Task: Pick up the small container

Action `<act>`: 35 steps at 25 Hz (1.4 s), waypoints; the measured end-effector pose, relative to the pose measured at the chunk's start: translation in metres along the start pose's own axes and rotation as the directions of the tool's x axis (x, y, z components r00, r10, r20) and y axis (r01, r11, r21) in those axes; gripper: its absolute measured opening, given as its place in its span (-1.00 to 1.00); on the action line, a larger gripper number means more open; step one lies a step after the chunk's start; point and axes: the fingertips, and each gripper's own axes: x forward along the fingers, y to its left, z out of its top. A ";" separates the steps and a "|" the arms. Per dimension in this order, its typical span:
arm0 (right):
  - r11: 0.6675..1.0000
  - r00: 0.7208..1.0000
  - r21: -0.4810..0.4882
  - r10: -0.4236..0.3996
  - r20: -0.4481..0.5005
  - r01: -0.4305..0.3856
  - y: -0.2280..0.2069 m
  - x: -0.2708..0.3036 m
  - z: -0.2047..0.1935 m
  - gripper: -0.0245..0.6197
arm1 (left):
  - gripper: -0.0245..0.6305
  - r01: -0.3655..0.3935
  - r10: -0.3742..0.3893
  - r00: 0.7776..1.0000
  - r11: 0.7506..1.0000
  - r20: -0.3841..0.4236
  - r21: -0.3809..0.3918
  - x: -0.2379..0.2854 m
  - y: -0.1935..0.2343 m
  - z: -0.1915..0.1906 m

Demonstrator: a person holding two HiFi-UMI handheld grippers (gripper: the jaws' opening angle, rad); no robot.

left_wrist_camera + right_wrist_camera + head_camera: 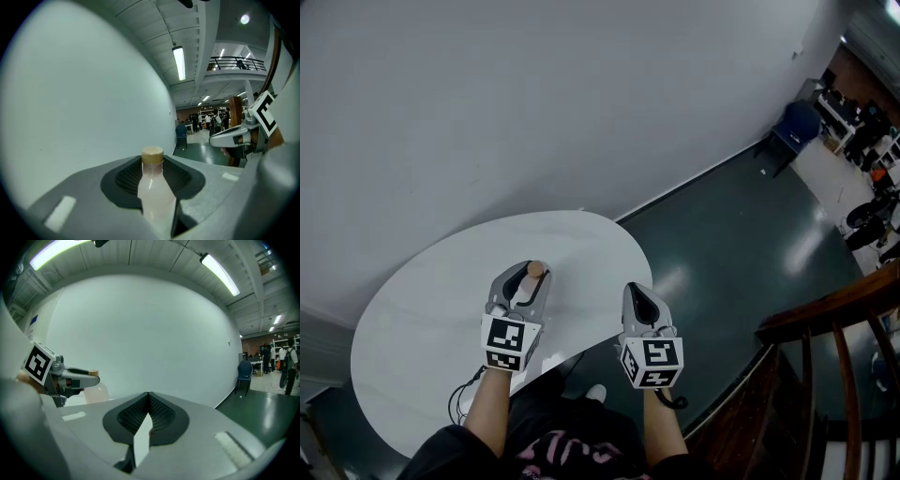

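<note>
The small container is a little bottle (155, 193) of milky pale liquid with a tan cap (153, 155). My left gripper (528, 273) is shut on it, its jaws pressed against the bottle's sides, and holds it upright above the white oval table (412, 319). In the head view only the bottle cap (536, 269) shows past the jaws. My right gripper (638, 292) hovers to the right, past the table's edge. It is shut with nothing in it, the jaws meeting at the tip (148, 395). From the right gripper view the bottle (96, 393) shows in the left gripper (70, 378).
A white wall (534, 103) rises just behind the table. A dark green floor (722, 234) lies to the right, with a wooden railing (830, 314) at the lower right and a blue chair (795, 127) far off. A black cable (461, 398) hangs at the table's near edge.
</note>
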 end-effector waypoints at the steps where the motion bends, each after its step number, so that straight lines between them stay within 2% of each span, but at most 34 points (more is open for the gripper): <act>1: 1.000 1.000 -0.001 0.002 0.002 -0.002 0.001 0.000 0.001 -0.89 | -0.49 -0.003 0.003 1.000 1.000 0.000 -0.001 -0.001 0.001 0.000; 12: 0.999 0.999 -0.013 0.038 0.004 -0.038 0.014 0.008 0.004 -0.89 | -0.49 -0.034 0.034 0.999 0.999 0.003 -0.013 -0.010 0.011 -0.002; 26: 0.991 0.992 -0.053 0.127 0.010 -0.126 0.049 0.028 0.017 -0.89 | -0.50 -0.121 0.121 0.993 0.992 -0.001 -0.020 -0.037 0.042 -0.005; 35: 0.988 0.989 -0.067 0.141 0.033 -0.138 0.058 0.030 0.027 -0.89 | -0.50 -0.149 0.149 0.989 0.988 0.013 -0.030 -0.048 0.051 -0.003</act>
